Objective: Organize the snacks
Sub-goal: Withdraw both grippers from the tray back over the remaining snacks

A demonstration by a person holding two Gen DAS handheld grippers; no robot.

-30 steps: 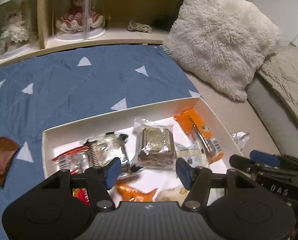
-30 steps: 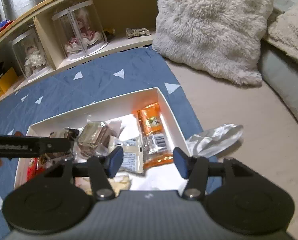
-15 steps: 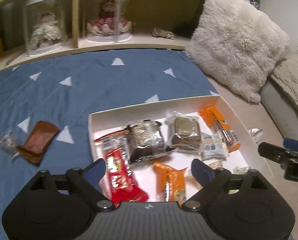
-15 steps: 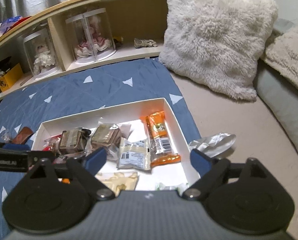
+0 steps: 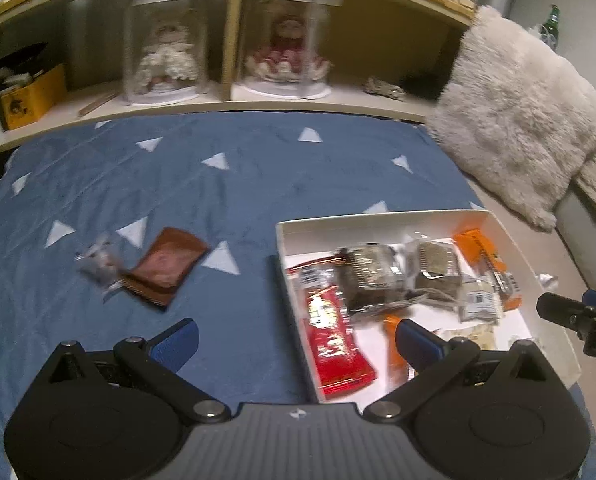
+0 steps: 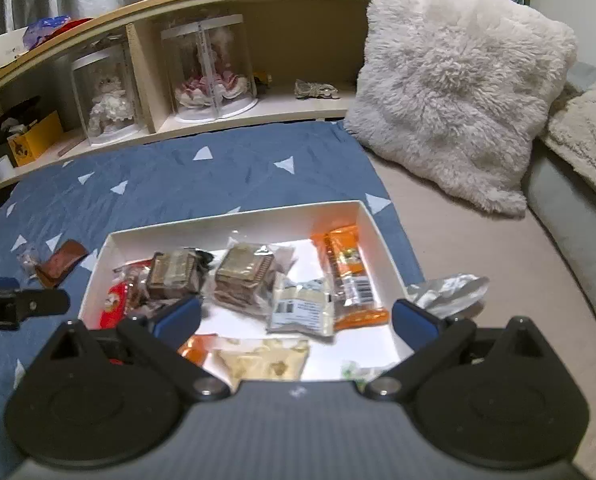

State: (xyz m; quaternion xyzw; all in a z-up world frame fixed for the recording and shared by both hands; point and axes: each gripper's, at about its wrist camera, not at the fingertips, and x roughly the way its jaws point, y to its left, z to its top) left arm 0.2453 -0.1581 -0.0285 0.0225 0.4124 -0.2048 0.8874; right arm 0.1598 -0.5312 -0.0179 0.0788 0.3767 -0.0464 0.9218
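A white box [image 5: 377, 220] [image 6: 234, 220] on the blue quilt holds several wrapped snacks, among them a red bar [image 5: 333, 340] and an orange bar [image 6: 345, 268]. A brown packet [image 5: 164, 266] [image 6: 60, 262] and a small clear wrapped snack [image 5: 98, 264] lie on the quilt left of the box. A silver wrapper [image 6: 449, 294] lies right of the box. My left gripper [image 5: 294, 340] is open and empty, above the box's left edge. My right gripper [image 6: 296, 320] is open and empty, above the box's near side.
A blue quilt with white triangles [image 5: 218, 184] covers the bed. A wooden shelf with two doll cases [image 5: 286, 48] runs behind. A fluffy white pillow [image 6: 457, 92] leans at the right, with a beige blanket [image 6: 585, 140] beyond it.
Both grippers have opened wide and pulled back from the box. The left view has swung left, bringing the brown packet and clear snack into view.
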